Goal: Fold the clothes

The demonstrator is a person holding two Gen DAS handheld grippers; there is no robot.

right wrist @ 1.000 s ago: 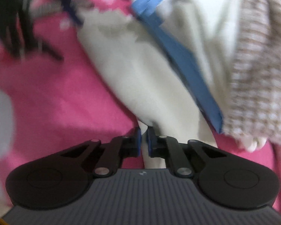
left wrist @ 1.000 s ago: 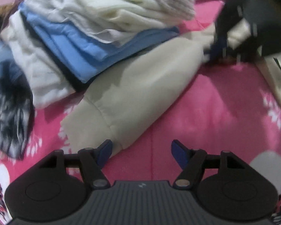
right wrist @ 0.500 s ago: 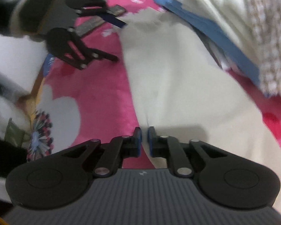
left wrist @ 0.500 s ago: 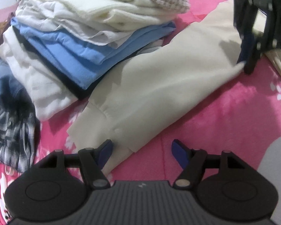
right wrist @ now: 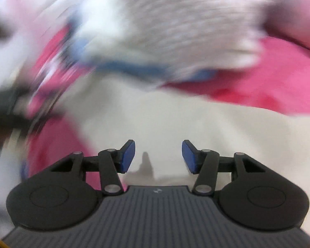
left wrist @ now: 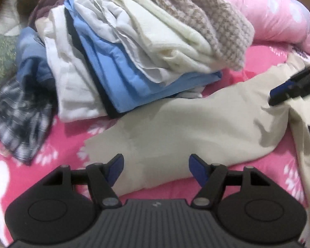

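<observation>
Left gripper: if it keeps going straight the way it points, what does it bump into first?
Most likely the beige garment lying right ahead of the open left gripper, before the stack of folded clothes behind it.

A tall stack of folded clothes (left wrist: 146, 47) blocks the upper centre of the left wrist view; a plaid garment (left wrist: 20, 122) crowds the left edge. Open pink bedspread (left wrist: 264, 173) lies lower right, beside the beige garment (left wrist: 196, 128) spread mid-frame.
</observation>
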